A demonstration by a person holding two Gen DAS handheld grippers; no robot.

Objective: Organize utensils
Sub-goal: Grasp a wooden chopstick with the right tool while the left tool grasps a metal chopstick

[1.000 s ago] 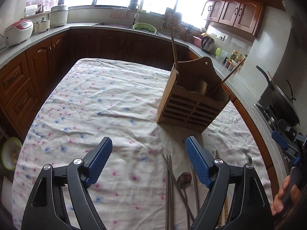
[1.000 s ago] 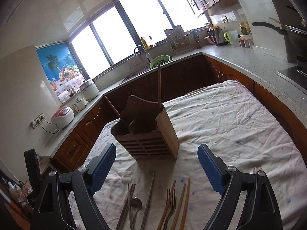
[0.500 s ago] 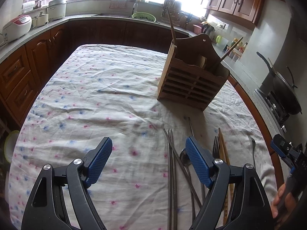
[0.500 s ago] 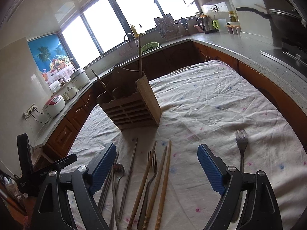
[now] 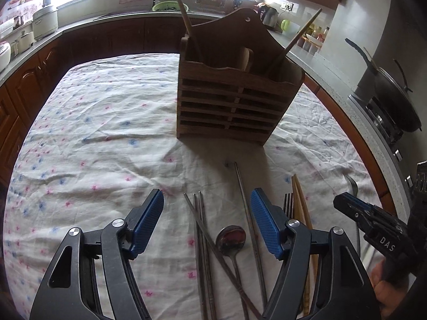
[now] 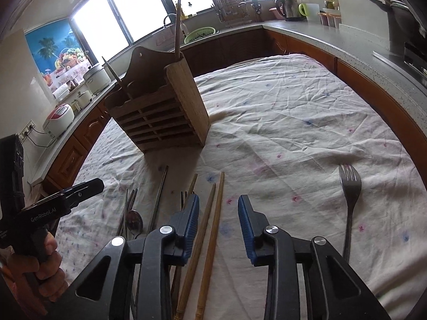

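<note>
Left wrist view: the left gripper (image 5: 206, 221) hangs low over the flowered tablecloth (image 5: 88, 133), its blue pads spread wide with nothing between them. In the gap lie three metal chopsticks (image 5: 200, 229) and a metal spoon (image 5: 230, 237), bowl toward the wooden utensil caddy (image 5: 234, 98); a fourth metal chopstick (image 5: 244, 192) runs just inside the right-hand pad. All have their long axes running from the camera toward the caddy, the three chopsticks crossing slightly. The caddy stands upright beyond the utensils, well apart from the pads, with wooden sticks leaning out of its compartments.

Right wrist view: the right gripper (image 6: 218, 221) is also spread, though more narrowly, and empty. Two wooden chopsticks (image 6: 210, 229) lie between its pads, near the left-hand one, parallel, tips toward the caddy (image 6: 165, 112). A third wooden chopstick (image 6: 192, 182) and a dark fork (image 6: 183, 196) are partly hidden behind that left-hand pad. A metal fork (image 6: 350, 197) lies alone to the right, outside the pads, tines away from the camera. The other hand-held gripper appears at the left edge.
</note>
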